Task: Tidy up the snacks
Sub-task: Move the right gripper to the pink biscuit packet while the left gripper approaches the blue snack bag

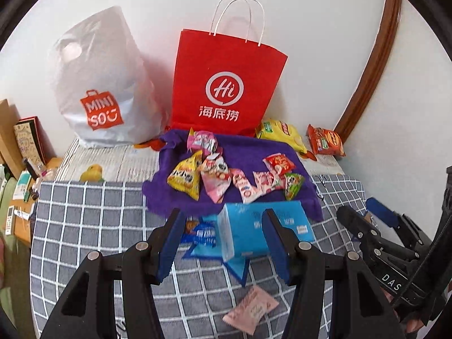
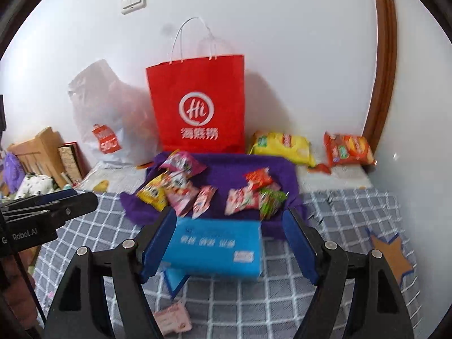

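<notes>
Both grippers hang over a checked blanket [image 1: 93, 226], pointing down at an angle toward the wall. The left gripper [image 1: 223, 243] has its jaws partly apart with nothing between the pads; a blue pack [image 1: 254, 226] just lies on the bed past them. The right gripper [image 2: 228, 245] stands wider, also empty, with that same blue pack [image 2: 214, 245] framed between its fingers but not touched, as far as I can see.

The snacks [image 1: 226, 175] are the main thing: a loose pile of small packets on a purple cloth [image 1: 248, 152], at 12 o'clock from both grippers. Behind the cloth a red bag [image 1: 223, 84] stands upright against the wall, with a white bag [image 1: 99, 84] at its 9 o'clock. At the red bag's 4 o'clock lie a yellow packet [image 1: 282, 134] and an orange packet [image 1: 325, 139], off the cloth. A pink sachet [image 1: 250, 313] sits on the blanket at 6 o'clock, nearest the left gripper.
</notes>
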Motion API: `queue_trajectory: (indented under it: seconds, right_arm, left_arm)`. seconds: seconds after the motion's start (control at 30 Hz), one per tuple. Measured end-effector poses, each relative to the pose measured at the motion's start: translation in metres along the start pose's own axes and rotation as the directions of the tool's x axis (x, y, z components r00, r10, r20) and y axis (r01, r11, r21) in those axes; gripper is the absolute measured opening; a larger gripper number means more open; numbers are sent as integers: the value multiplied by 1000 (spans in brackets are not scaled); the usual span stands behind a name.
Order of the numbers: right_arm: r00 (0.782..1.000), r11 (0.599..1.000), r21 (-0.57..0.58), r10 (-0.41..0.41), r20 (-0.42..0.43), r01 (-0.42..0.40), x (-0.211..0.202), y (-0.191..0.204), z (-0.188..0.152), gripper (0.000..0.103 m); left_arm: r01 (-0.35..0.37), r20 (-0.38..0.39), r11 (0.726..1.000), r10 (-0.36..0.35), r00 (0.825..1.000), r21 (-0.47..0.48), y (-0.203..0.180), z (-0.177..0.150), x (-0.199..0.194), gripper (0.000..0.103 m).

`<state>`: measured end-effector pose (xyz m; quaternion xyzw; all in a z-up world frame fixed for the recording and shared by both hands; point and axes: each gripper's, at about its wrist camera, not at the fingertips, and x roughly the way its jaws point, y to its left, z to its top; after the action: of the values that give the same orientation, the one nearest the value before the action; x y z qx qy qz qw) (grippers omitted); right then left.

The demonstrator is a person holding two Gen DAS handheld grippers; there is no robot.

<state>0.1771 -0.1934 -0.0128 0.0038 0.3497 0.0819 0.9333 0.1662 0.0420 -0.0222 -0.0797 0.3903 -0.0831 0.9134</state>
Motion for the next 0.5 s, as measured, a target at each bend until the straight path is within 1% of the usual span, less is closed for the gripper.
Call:
queue_trajectory:
  seconds: [0.07,0.23,0.37,0.43,0.5]
  right_arm:
    - [999,999,24,24,-25,-24,-2,-2,-8,77]
    - [997,999,31,-8,-79,11,-4,0,-27,77]
    - [990,997,68,51,-130,-43,1,1,-47,77]
    - [985,995,78,67,-159,-55,5,4,-58,76]
    - [981,995,85,72,-182,-57,10,7,-69,68]
  left_arm:
    - [-3,1,1000,3,1000,-2,3,-7,-4,55]
    - [-24,-5,1000,24,1000,-11,15,-22,-9,54]
    - [-31,-23,999,30,999,-27,26,-32,-6,54]
    - [-36,-29,999,35,999,-33,32,-36,-4,54]
    - [-44,-33,998,43,999,-44,39,-39,-3,54]
